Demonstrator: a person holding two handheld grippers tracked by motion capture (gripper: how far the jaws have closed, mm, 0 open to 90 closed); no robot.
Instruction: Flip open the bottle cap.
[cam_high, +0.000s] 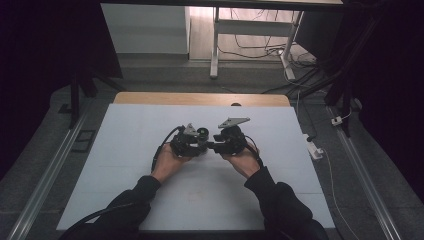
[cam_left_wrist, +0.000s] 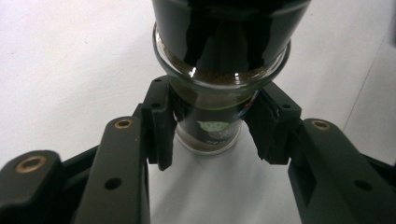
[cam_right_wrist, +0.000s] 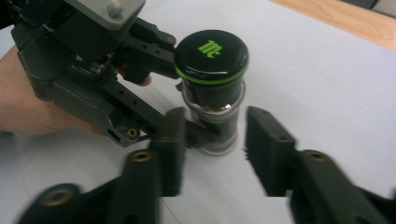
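White table (cam_high: 125, 165), jar (cam_right_wrist: 212, 88) upright. My left gripper (cam_left_wrist: 210, 128) clamps the glass body; my right gripper (cam_right_wrist: 212, 149) stands part-open around its base, 2 pads clear.

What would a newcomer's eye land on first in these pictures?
First, the small glass spice jar standing upright on the white table, its black lid marked with a green logo and ringed in green. The left claw is clamped on the jar's lower body. The right claw, jaws apart and not touching the jar, is lined up facing it, both hands meeting at mid-table.
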